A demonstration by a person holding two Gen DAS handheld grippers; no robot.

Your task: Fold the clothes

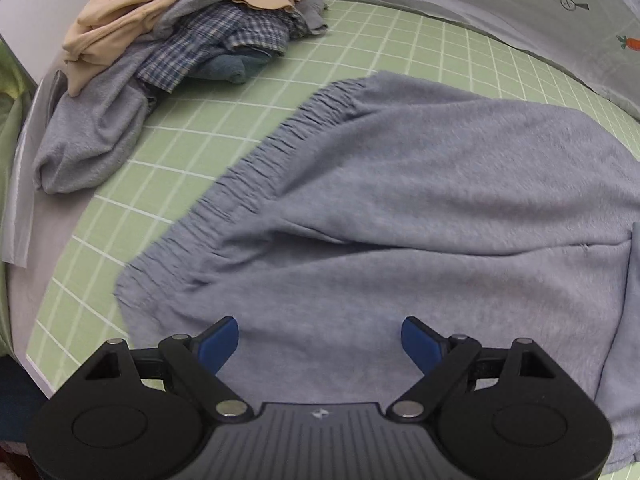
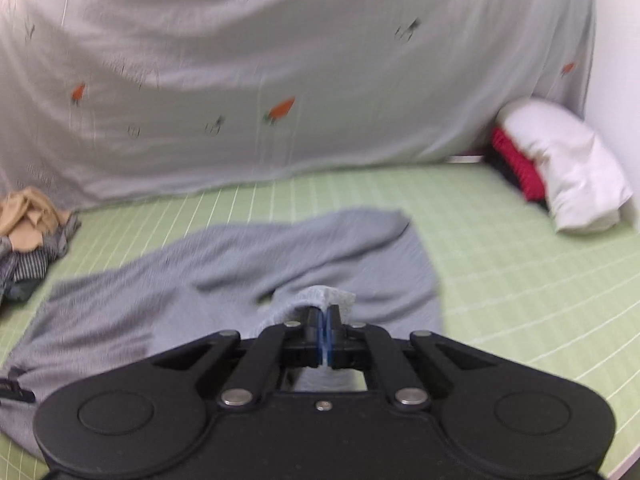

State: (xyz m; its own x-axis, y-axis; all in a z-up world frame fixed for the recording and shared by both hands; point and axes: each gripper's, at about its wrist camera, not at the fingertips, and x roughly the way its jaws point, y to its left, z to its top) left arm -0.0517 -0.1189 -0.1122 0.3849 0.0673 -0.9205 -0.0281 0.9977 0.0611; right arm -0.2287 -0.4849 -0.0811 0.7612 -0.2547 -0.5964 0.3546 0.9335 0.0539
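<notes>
One grey sweatpants [image 1: 400,208] spread flat, waistband gathered; left hand-held gripper [image 1: 320,340] agape, right hand-held gripper [image 2: 325,320] pinching its fabric.

Bare green mat [image 2: 520,280] lies open to my right, while the clothes pile [image 1: 160,48] blocks my far left.

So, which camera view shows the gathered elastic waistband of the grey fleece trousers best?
The left wrist view: the gathered elastic waistband of the grey fleece trousers runs fully visible and sharp there. The right wrist view is blurred and shows only grey cloth, no clear waistband.
</notes>
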